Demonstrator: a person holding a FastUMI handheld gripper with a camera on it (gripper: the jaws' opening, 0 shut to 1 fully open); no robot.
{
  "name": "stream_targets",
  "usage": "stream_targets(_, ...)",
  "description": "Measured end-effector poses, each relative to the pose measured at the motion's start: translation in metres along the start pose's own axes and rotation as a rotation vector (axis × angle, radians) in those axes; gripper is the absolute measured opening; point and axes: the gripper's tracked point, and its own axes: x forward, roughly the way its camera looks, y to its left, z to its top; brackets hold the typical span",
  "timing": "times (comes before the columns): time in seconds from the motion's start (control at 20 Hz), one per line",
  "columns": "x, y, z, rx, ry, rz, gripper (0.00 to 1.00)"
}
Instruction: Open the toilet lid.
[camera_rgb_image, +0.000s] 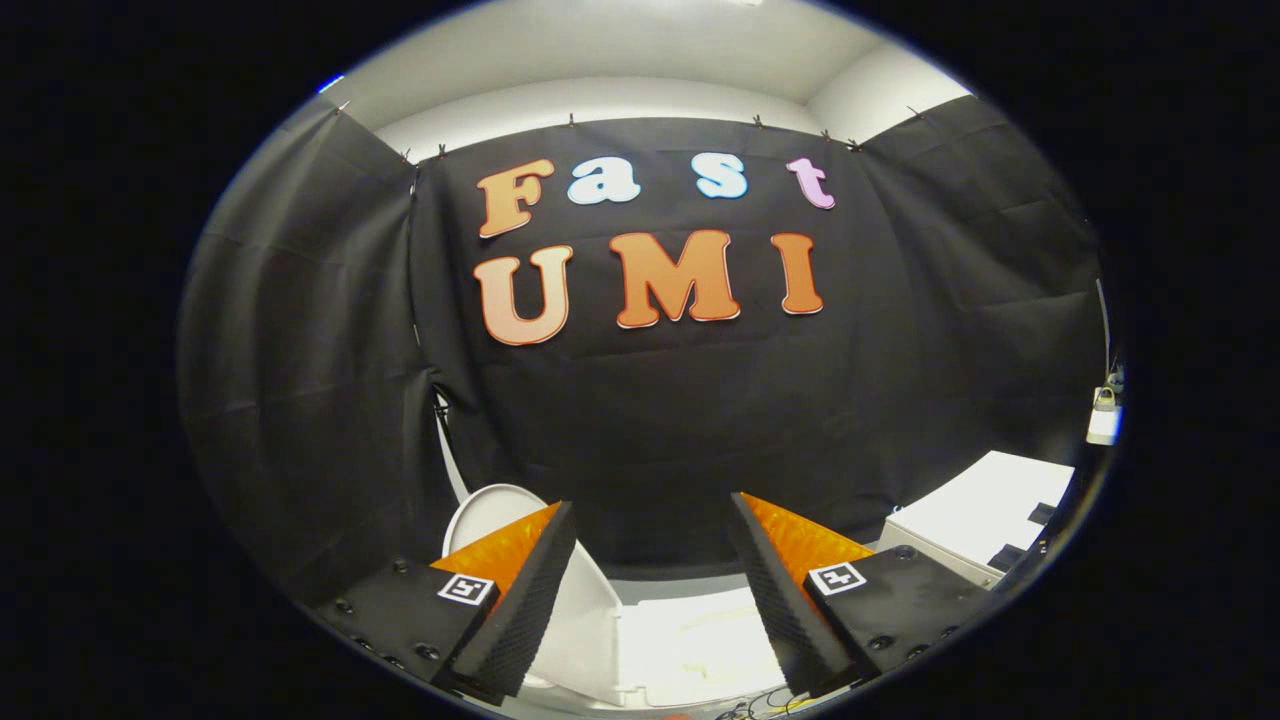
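Observation:
The white toilet lid stands raised on edge below me, its rounded top showing just behind my left finger and its face running down between the fingers. To its right, low between the fingers, lies a flat white part of the toilet; which part it is I cannot tell. My gripper is open, its fingers wide apart with nothing between them. The left finger overlaps the lid's edge in the view; whether it touches is unclear. The right finger is apart from the lid.
A white box-like cabinet stands beyond the right finger. Black cloth wall hangs close behind the toilet and wraps both sides. Some cables lie near the base of the fingers.

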Motion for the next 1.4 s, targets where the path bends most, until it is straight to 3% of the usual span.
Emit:
stream_targets(0.4, -0.011, -0.060, 0.023, -0.045, -0.027, -0.067, 0.98)
stream_targets(1.4, -0.023, -0.069, 0.024, -0.084, -0.042, -0.076, 0.98)
